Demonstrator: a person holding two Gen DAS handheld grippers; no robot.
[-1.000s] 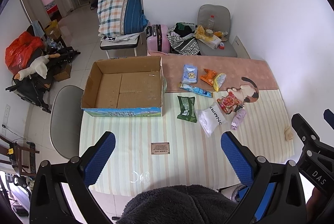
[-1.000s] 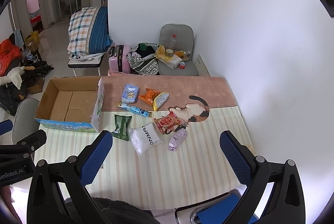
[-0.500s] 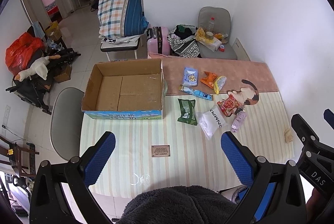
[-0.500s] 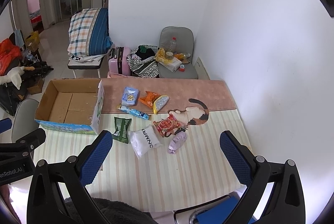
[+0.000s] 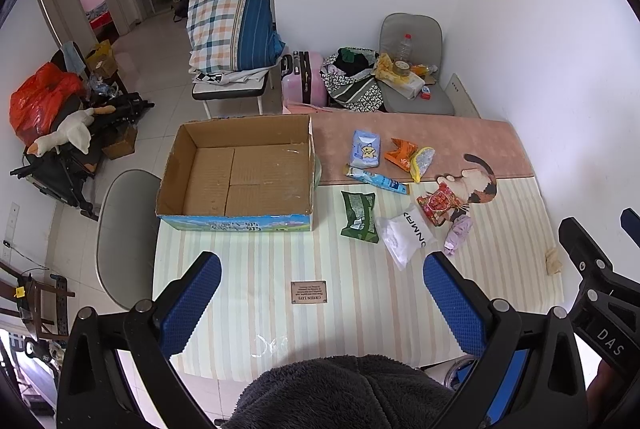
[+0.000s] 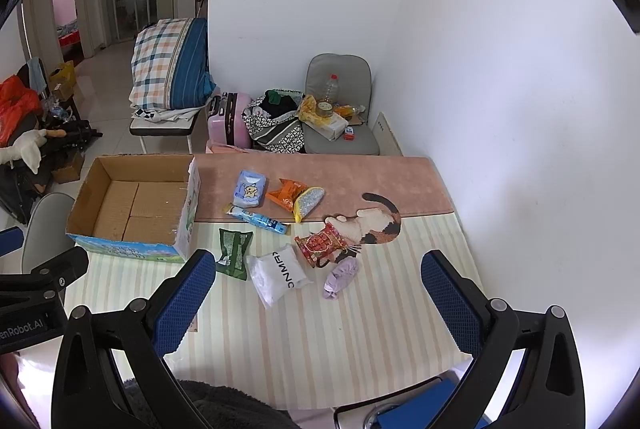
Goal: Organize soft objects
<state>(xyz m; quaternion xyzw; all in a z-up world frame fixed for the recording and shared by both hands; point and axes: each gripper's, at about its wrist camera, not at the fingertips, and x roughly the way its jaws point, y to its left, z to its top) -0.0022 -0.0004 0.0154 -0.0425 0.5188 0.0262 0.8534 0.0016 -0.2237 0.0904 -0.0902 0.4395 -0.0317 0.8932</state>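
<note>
Above the table [image 5: 280, 269], both claws gape empty.

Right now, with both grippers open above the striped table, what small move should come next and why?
Probably ease the right gripper down toward the white plastic pouch. It lies nearest between the open jaws, nothing is held yet, and the brown cardboard box is empty, with the left gripper closer to it.

The right gripper [image 5: 624, 229] is cut off by the picture's edge.
</note>
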